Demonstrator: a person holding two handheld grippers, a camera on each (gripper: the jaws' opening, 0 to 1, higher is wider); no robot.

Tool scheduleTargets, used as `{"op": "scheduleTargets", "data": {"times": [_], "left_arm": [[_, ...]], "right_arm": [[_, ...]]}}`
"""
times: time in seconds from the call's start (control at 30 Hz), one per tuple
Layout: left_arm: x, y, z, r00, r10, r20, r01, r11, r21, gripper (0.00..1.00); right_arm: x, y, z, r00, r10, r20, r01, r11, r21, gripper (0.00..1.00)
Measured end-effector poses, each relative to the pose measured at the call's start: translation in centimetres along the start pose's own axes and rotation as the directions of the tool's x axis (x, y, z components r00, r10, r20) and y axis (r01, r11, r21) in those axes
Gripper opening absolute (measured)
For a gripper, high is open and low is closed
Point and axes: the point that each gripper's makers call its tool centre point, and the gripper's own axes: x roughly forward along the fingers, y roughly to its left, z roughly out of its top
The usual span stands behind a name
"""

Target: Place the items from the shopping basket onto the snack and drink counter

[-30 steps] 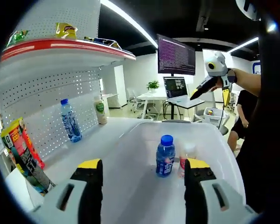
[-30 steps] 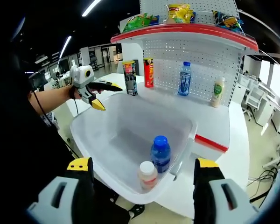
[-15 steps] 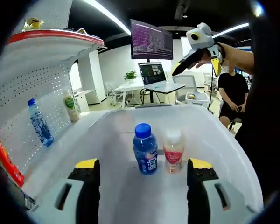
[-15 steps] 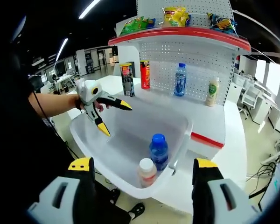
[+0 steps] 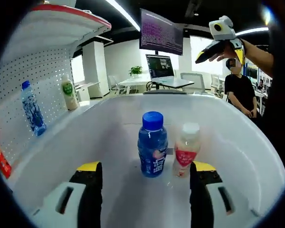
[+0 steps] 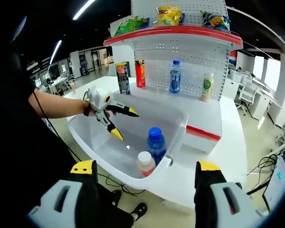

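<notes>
A white shopping basket holds two upright bottles: a blue-capped blue drink bottle and a white-capped pink-labelled bottle beside it. My left gripper is open inside the basket, its yellow-tipped jaws low and just short of the bottles, nothing between them. From the right gripper view the left gripper hangs open over the basket, left of the blue bottle and the pink bottle. My right gripper is open and empty, held back above the basket's near corner. In the left gripper view the right gripper is raised at upper right.
Behind the basket stands the white pegboard counter with a water bottle, a green-labelled white bottle and chip cans. Snack bags lie on the red-edged top shelf. A seated person and desks are farther off.
My left gripper has gone lower and deeper into the basket, closer to the two bottles. The right gripper has drawn back and higher. Both stay open.
</notes>
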Motion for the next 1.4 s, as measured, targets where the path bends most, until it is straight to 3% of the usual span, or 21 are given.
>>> {"op": "scheduleTargets", "data": {"times": [0.17, 0.37, 0.7, 0.93, 1.27, 1.33, 1.4], "left_arm": [[1.2, -0.1, 0.0, 1.0, -0.002, 0.011, 0.002, 1.0, -0.003, 0.74], [3.0, -0.2, -1.4, 1.0, -0.001, -0.013, 0.002, 1.0, 0.015, 0.73], [6.3, 0.1, -2.8, 1.0, 0.014, -0.019, -0.015, 0.999, -0.044, 0.73], [8.4, -0.3, -3.9, 0.999, 0.01, -0.034, -0.012, 0.998, -0.062, 0.73], [10.3, -0.3, -4.4, 1.0, -0.003, -0.015, 0.002, 0.998, -0.067, 0.7], [10.6, -0.3, -3.8, 0.999, 0.008, 0.036, -0.004, 0.994, -0.11, 0.71], [10.9, -0.5, -4.4, 1.0, 0.002, 0.004, -0.002, 1.0, -0.027, 0.69]], "right_arm": [[-0.5, -0.2, 0.1, 1.0, -0.004, 0.004, 0.004, 1.0, 0.006, 0.82], [-0.6, -0.6, -0.1, 1.0, -0.02, -0.015, 0.02, 1.0, 0.004, 0.81], [-1.3, -0.6, -1.2, 0.997, -0.04, -0.061, 0.042, 0.999, 0.019, 0.81], [-2.1, -0.5, -0.9, 0.997, -0.067, -0.032, 0.068, 0.998, 0.01, 0.78], [-1.9, 0.2, -2.6, 0.994, -0.072, -0.076, 0.076, 0.996, 0.049, 0.8], [-2.0, 0.0, -2.8, 0.993, -0.08, -0.084, 0.085, 0.995, 0.052, 0.79], [-2.2, -0.4, -3.1, 0.991, -0.095, -0.093, 0.1, 0.993, 0.059, 0.79]]}}
